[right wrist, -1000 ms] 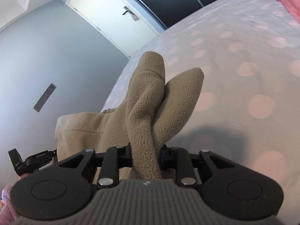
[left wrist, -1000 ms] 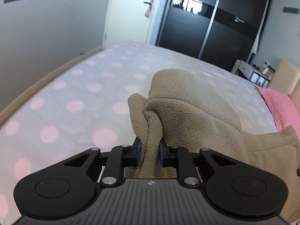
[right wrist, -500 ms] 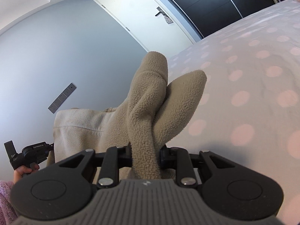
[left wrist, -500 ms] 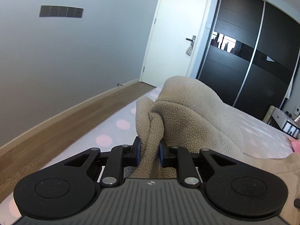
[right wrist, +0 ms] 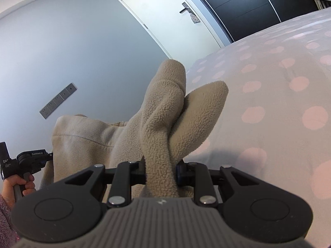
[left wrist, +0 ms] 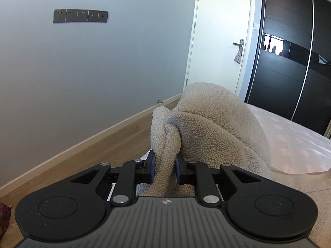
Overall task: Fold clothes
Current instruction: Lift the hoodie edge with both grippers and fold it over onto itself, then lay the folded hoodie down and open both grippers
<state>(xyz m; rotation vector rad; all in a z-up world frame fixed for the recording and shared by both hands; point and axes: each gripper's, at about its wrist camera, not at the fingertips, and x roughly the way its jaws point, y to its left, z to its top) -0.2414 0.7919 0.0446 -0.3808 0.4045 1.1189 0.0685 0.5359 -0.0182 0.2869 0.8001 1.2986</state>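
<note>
A beige fleece garment [left wrist: 211, 124] is held up between both grippers above the bed. My left gripper [left wrist: 164, 168] is shut on a bunched fold of it, and the fleece bulges up in front of the fingers. My right gripper [right wrist: 161, 169] is shut on another bunched part of the fleece garment [right wrist: 165, 111], which sticks up in two lobes. The rest of the cloth hangs off to the left in the right wrist view, toward the left gripper's body [right wrist: 31, 161] held in a hand [right wrist: 14, 186].
A bed with a white sheet dotted pink [right wrist: 279, 103] lies under and right of the garment. Wooden floor [left wrist: 82, 157] and a grey wall [left wrist: 103, 62] are to the left. A white door [left wrist: 219, 41] and dark wardrobe [left wrist: 289, 62] stand at the back.
Both grippers have risen and tilted up with the garment. The left view swung from the bed to the wall and floor. The grips have not changed.
</note>
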